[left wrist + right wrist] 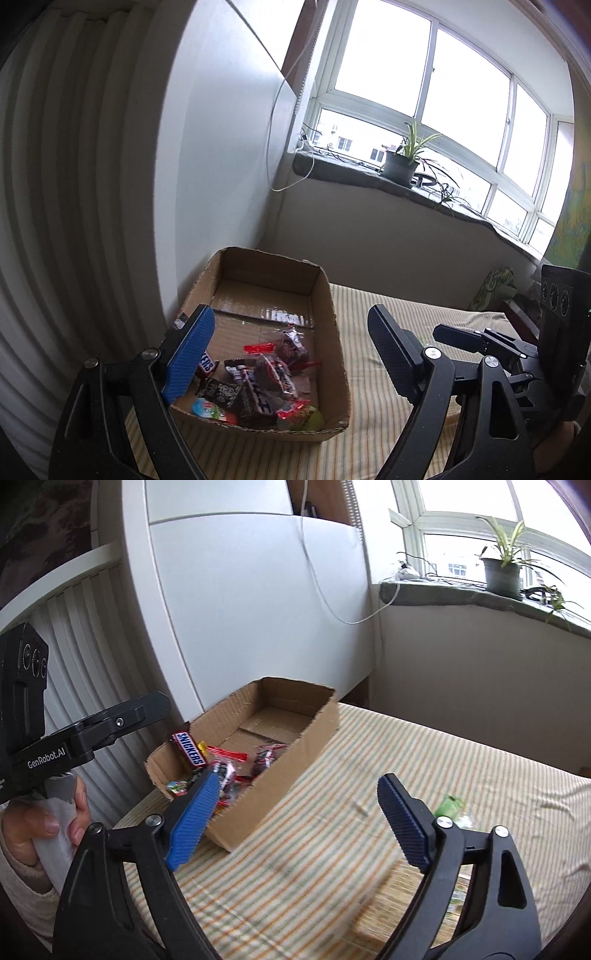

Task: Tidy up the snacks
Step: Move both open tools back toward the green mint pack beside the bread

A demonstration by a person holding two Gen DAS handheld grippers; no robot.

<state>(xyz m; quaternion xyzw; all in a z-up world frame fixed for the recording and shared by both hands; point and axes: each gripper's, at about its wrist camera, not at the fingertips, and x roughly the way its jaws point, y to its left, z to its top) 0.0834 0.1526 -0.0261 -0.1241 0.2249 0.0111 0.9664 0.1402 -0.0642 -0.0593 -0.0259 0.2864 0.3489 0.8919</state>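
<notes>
Two grippers hover over a bed (424,746) covered in a striped sheet, and both stand released with nothing between their pads. Largest of the task's things is the cardboard box (280,775), open-topped, sitting on the sheet close beside the white wardrobe (240,609) at the far left edge of the bed. Inside it, gathered at the near end, lies a heap of wrapped snacks (258,384): a Snickers bar (190,748) leaning against the left wall, dark chocolate wrappers, red-striped sweets, a green-yellow packet at the front corner. The far half of the box floor is bare.

The left gripper (291,354) hangs over the box's near end, jaws wide. The right gripper (299,823) is out over the sheet just right of the box, jaws likewise wide; the sheet beneath it is smeared with motion blur. A small green wrapper (452,805) lies on the sheet just behind its right finger, seemingly a snack not yet boxed.

To do the next pick-up well, I would bring the right gripper low over that green wrapper, straddle it squarely, pinch the wrapper rather than the loose sheet, then carry it above the box wall and release over the bare far half.
</notes>
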